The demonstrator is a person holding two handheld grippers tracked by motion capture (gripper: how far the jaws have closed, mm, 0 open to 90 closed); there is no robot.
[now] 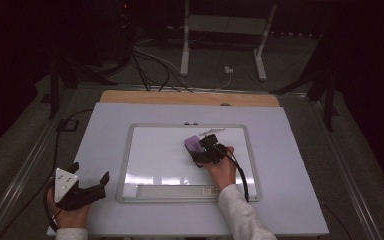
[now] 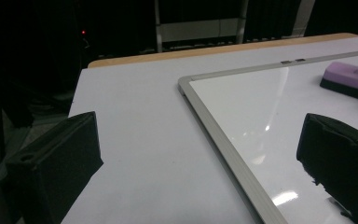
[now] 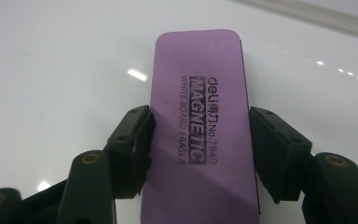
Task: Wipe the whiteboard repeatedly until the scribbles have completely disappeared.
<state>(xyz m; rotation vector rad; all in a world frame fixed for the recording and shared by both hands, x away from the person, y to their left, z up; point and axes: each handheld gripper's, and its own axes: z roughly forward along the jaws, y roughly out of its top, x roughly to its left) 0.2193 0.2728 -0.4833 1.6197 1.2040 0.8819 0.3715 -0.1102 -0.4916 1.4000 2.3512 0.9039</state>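
A purple whiteboard eraser (image 1: 194,144) with a black underside lies flat on the whiteboard (image 1: 190,126), right of the board's middle. My right gripper (image 1: 205,150) is shut on it. In the right gripper view the two black jaws press the long sides of the eraser (image 3: 198,70), whose label reads "MAGNETIC WHITE BOARD ERASER", over the glossy board (image 3: 51,70). My left gripper (image 1: 90,172) stands open at the table's front left, off the board, with nothing between its jaws. From the left gripper (image 2: 200,154) the board's metal rim (image 2: 223,140) and the eraser (image 2: 349,77) show.
A slim pale object (image 1: 212,132), perhaps a marker, lies on the board just behind the eraser. A pen tray (image 1: 170,190) runs along the board's near edge. A white sheet (image 1: 105,130) covers the table. Cables and a stand (image 1: 185,50) are on the floor beyond.
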